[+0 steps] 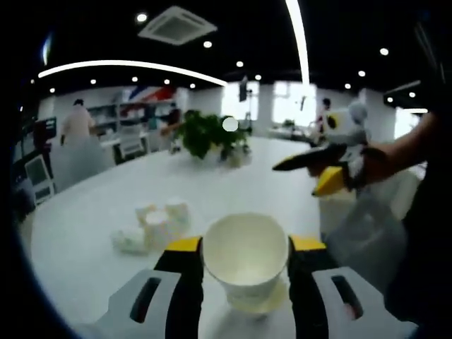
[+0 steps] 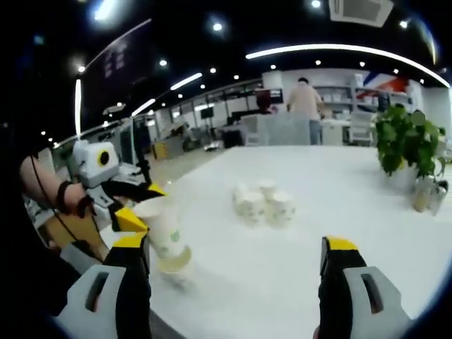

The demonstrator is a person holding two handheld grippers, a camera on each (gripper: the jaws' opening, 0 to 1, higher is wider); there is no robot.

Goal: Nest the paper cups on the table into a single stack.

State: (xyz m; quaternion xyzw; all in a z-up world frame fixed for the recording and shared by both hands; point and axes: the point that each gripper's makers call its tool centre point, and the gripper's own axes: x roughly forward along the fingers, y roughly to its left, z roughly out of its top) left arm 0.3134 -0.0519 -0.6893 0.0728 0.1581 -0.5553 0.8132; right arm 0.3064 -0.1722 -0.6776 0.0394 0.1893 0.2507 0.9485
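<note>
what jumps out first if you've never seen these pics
A white paper cup sits between the left gripper's fingers, mouth toward the camera. Beyond it, a cluster of cups waits mid-table on the white table, with a potted plant at the far edge. The right gripper is open, holding nothing.

Your open stretch is the bare white table (image 2: 339, 205) across the lower middle of the right gripper view, blocked only by the cluster of paper cups (image 2: 263, 203) at centre and the potted plant (image 2: 408, 145) at upper right.
</note>
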